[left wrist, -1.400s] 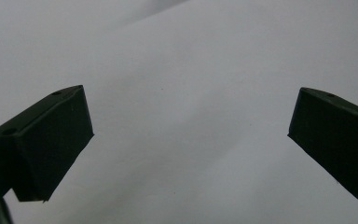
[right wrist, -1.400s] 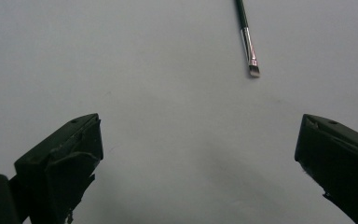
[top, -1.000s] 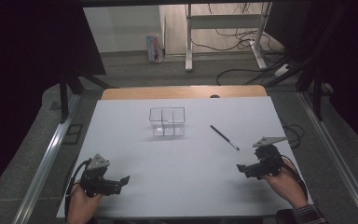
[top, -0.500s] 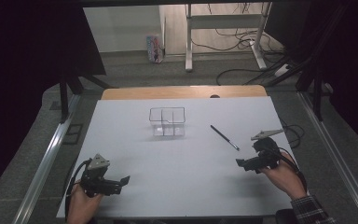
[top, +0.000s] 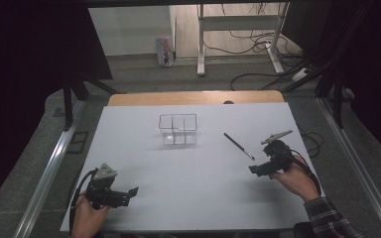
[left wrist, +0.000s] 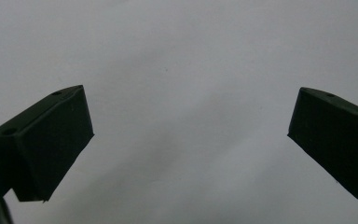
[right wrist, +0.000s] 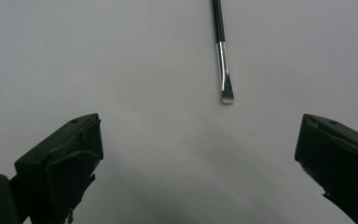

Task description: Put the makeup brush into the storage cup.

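Here, my white worktop [top: 198,168] carries everything, largest first. A clear divided organiser box [top: 178,129] stands upright toward the far edge, a little left of the middle. My left hand-held gripper [top: 129,191] rests near the near-left corner, well apart from everything else; in the left gripper view its jaws are spread wide, with bare white surface between them. My right hand-held gripper [top: 254,169] sits by the right edge, the jaws pointing toward the middle of the worktop; in the right gripper view [right wrist: 196,163] they too stand wide apart and pinch nothing. Smallest is the thin black make-up brush [top: 238,146], lying flat between the box and my right hand-held gripper, slanted toward the right edge. Its silver ferrule and short bristle tip [right wrist: 227,97] point at the open jaws, near but not touching them.
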